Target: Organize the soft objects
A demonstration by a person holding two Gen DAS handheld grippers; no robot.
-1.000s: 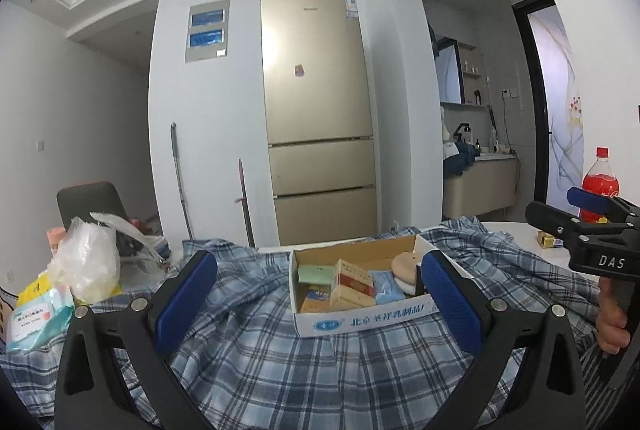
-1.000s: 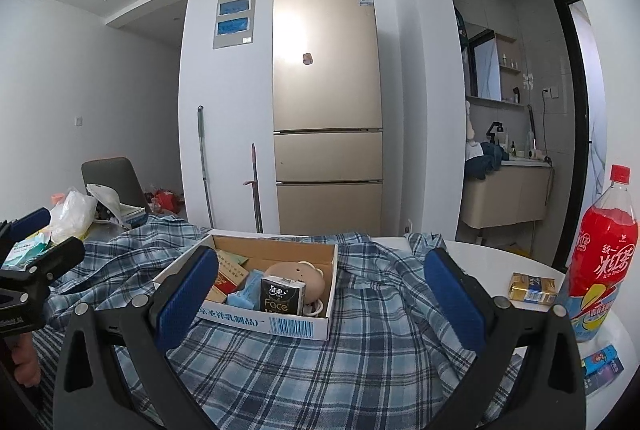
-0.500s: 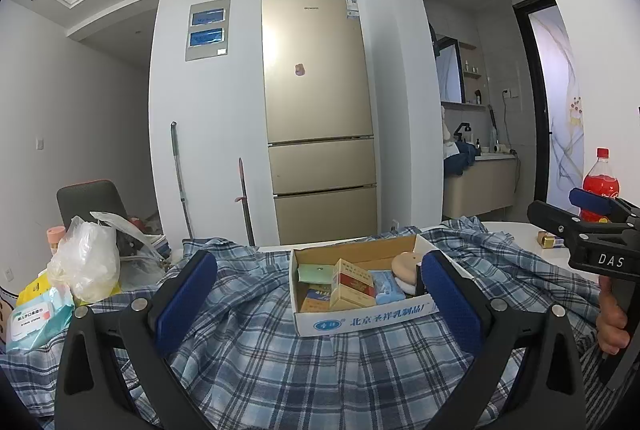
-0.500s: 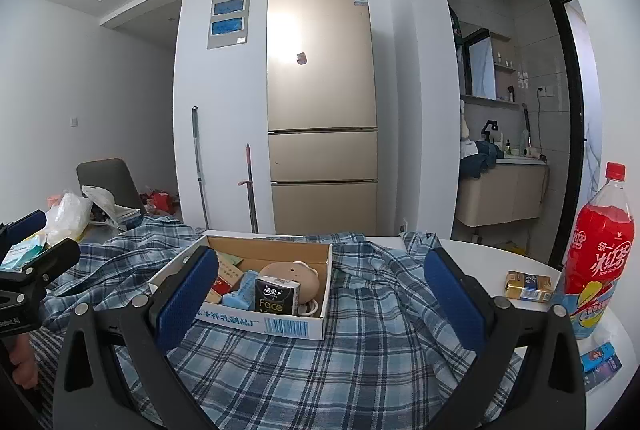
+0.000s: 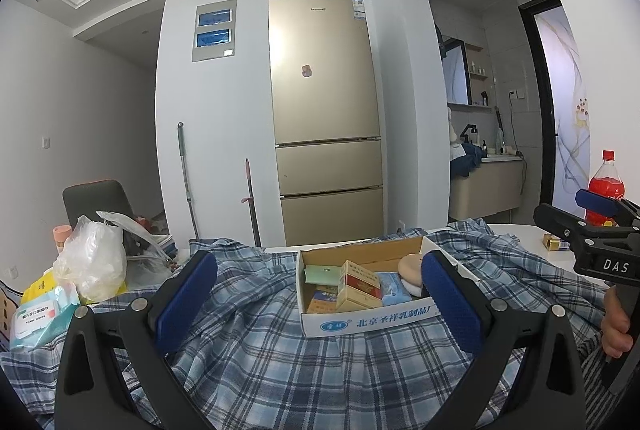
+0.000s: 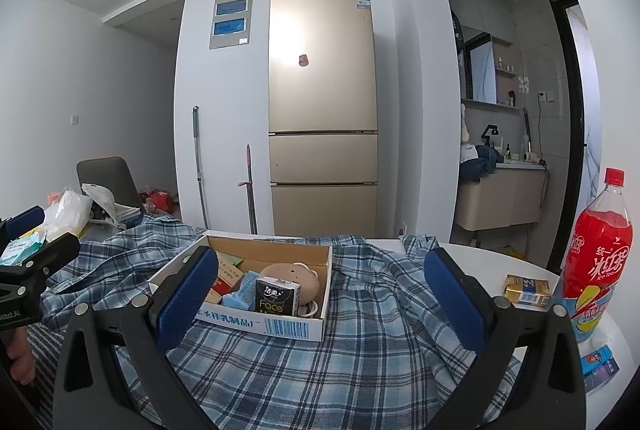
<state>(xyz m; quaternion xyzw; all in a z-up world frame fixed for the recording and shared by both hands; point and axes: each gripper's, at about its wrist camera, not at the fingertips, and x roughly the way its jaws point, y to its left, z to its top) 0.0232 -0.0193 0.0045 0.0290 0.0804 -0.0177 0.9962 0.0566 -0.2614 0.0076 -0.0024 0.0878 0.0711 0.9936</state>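
A blue plaid shirt (image 5: 280, 362) (image 6: 360, 358) lies spread over the table. On it rests an open cardboard box (image 5: 360, 322) (image 6: 280, 326) holding small cartons, a black tissue pack (image 6: 276, 296), a blue packet (image 5: 394, 286) and a beige round soft item (image 6: 298, 278). My left gripper (image 5: 320, 300) hovers open just in front of the box, nothing between its blue pads. My right gripper (image 6: 322, 300) is open too, its left finger (image 6: 188, 294) overlapping the box's near corner. Each gripper appears at the other view's edge, held by a hand.
A red drink bottle (image 6: 596, 258) and a small yellow packet (image 6: 526, 290) stand on the white table at the right. A white plastic bag (image 5: 94, 262) and a wipes pack (image 5: 40, 314) sit at the left. A gold fridge (image 5: 324, 118) and a chair (image 5: 98, 204) are beyond.
Both views have shifted very slightly; the box sits a touch further left in the right wrist view. Both grippers stay open and empty.
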